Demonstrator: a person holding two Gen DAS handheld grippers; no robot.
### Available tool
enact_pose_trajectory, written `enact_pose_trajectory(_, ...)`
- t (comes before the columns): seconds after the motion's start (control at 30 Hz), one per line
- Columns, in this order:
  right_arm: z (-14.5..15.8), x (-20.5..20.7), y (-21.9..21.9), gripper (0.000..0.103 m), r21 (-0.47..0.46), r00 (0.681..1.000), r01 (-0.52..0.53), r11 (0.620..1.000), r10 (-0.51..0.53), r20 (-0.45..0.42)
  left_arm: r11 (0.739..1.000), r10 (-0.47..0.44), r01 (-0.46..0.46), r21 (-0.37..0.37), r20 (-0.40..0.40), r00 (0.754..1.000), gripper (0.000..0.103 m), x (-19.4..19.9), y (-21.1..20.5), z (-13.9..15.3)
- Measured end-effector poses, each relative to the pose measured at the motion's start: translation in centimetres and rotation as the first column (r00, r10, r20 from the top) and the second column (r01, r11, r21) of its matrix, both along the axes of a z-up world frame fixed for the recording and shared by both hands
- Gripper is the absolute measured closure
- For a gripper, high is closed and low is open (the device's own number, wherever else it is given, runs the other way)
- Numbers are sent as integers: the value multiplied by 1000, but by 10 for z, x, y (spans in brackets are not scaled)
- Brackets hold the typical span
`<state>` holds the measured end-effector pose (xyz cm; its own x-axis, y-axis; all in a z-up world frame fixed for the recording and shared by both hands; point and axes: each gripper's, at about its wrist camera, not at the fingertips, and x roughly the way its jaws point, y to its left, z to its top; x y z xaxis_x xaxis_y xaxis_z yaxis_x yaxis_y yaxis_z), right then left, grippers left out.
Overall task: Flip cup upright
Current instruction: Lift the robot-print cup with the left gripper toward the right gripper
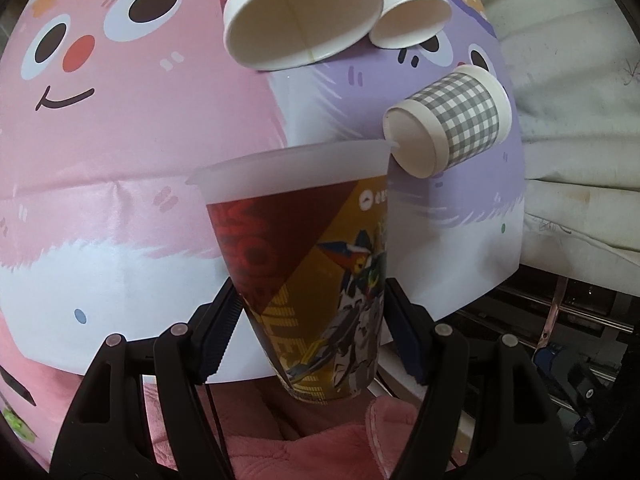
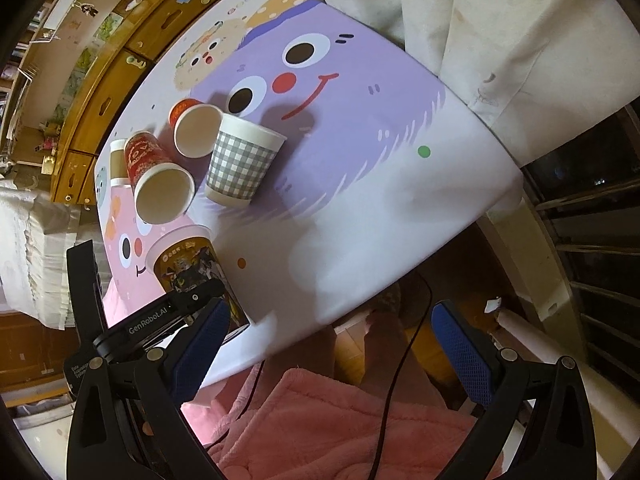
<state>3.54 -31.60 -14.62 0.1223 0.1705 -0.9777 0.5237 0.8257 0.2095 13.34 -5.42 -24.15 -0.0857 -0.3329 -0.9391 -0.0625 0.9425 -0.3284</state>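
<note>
My left gripper (image 1: 310, 320) is shut on a tall printed cup (image 1: 312, 272) with a red and yellow robot design and a white rim. It holds the cup above the table's near edge, mouth up and tilted. The same cup (image 2: 188, 264) and the left gripper's body (image 2: 160, 316) show in the right wrist view at lower left. My right gripper (image 2: 330, 344) is open and empty, off the table's near edge, over a pink fleece.
A grey checked cup (image 1: 452, 124) (image 2: 240, 164) and two red cups with white insides (image 1: 304, 20) (image 1: 408, 16) (image 2: 160, 184) (image 2: 196, 128) stand on the cartoon tablecloth (image 1: 120, 152) (image 2: 360, 128). White curtain (image 2: 500, 20) lies beyond; wooden drawers (image 2: 104, 96) at left.
</note>
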Motion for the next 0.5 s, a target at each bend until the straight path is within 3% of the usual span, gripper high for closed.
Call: enact_pose_trajectory(0.5, -6, 13, 13, 1, 35, 1000, -27, 999, 28, -10, 999, -31, 30, -34, -6, 1000, 26, 0, 5, 12)
